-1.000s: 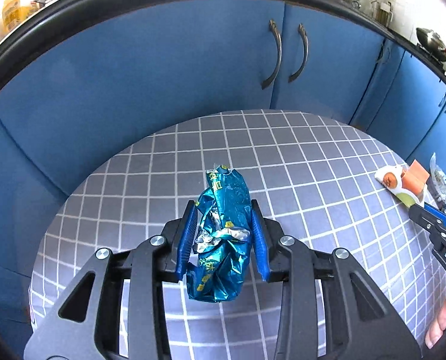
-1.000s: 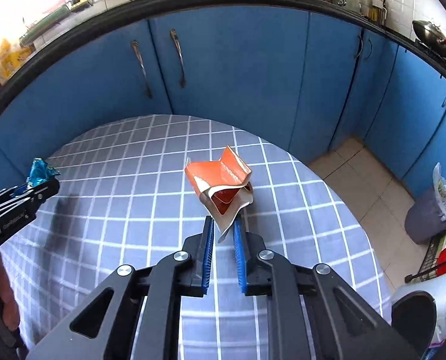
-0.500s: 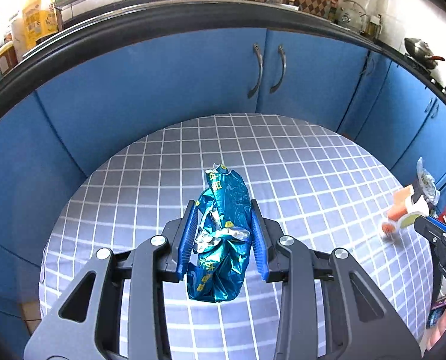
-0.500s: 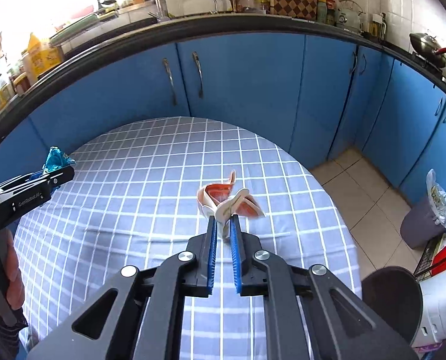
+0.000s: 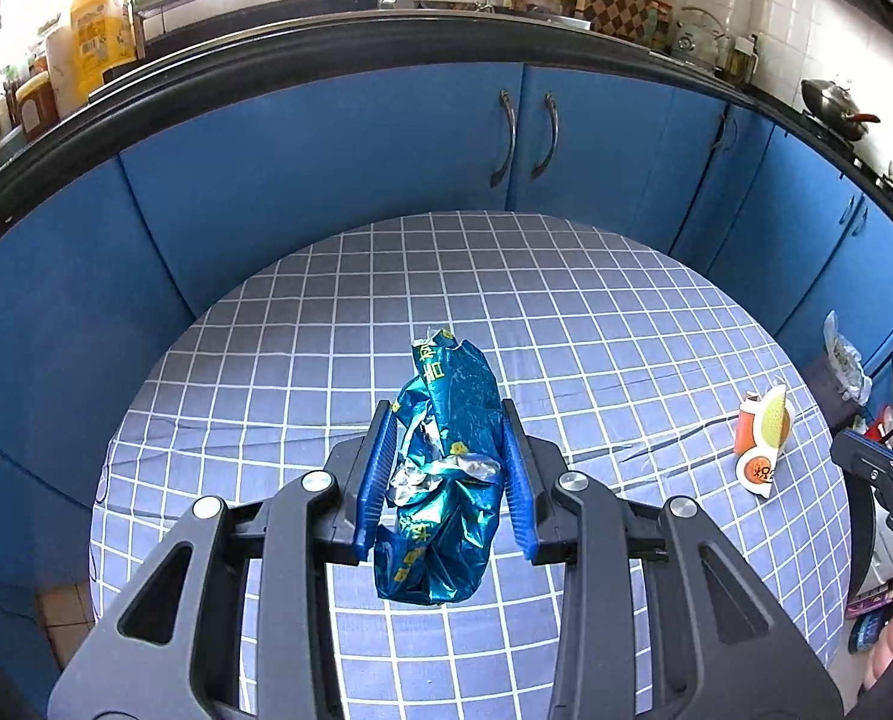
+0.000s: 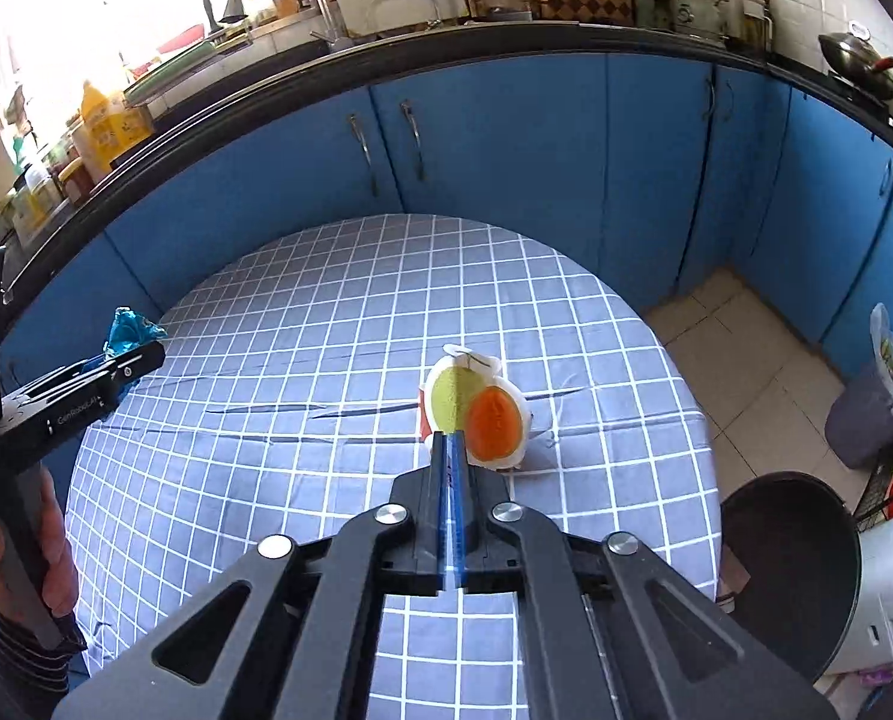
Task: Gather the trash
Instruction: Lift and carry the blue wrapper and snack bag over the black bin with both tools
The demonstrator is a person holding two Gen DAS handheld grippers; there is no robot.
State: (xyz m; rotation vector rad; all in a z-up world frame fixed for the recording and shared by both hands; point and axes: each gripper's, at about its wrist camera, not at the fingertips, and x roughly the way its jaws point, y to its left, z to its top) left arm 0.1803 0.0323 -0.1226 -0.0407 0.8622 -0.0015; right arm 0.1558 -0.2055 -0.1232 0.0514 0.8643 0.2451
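left gripper (image 5: 449, 468) clamps crumpled blue foil bag (image 5: 443, 480) between blue pads, held above checkered tablecloth (image 5: 596, 324). right gripper (image 6: 449, 456) pinched nearly closed on edge of orange-green carton (image 6: 476, 414), also above cloth. black bin (image 6: 788, 564) lower right.

A round counter (image 5: 596, 324) under a blue-grey cloth (image 6: 302, 312) gridded with white lines stands before blue cabinets. The cloth shows long creases across its middle. At about three o'clock in the left wrist view, near the edge, a crumpled white, orange and green wrapper (image 5: 763, 444) appears to rest on it.
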